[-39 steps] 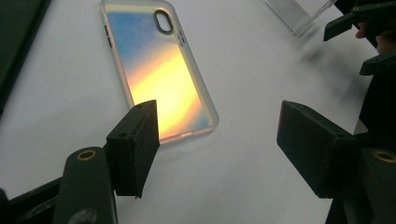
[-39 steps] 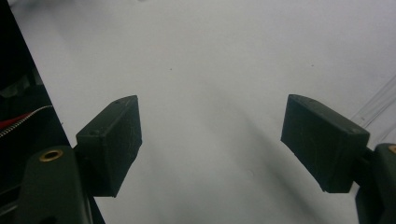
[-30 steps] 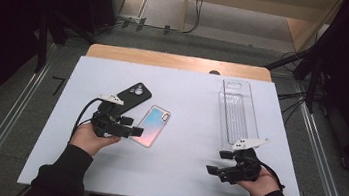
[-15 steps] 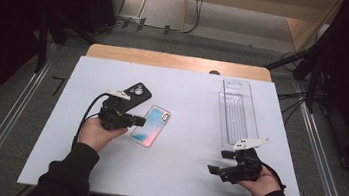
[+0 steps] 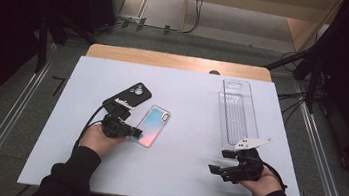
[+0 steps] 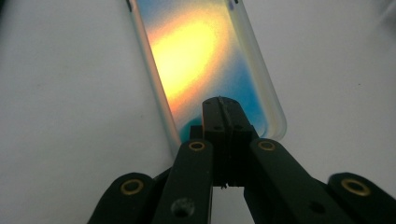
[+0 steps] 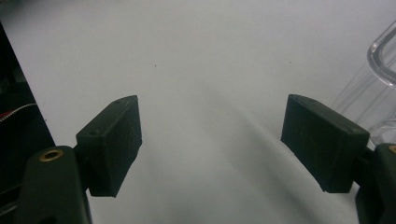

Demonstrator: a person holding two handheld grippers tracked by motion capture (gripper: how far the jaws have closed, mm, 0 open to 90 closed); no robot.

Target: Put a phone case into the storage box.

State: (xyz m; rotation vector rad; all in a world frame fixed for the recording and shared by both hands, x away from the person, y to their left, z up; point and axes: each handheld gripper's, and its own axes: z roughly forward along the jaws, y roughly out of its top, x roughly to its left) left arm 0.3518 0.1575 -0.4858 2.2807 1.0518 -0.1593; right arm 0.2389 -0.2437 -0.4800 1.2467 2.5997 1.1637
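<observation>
no legible writing on iridescent phone case (image 5: 153, 125)

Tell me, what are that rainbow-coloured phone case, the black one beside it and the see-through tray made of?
Rainbow-coloured phone case: probably soft plastic or silicone, glossy, with a milky translucent rim around an iridescent back. Black one: looks like matte plastic or rubber, with no shine. See-through tray: seemingly clear hard plastic, since the table shows through.
</observation>
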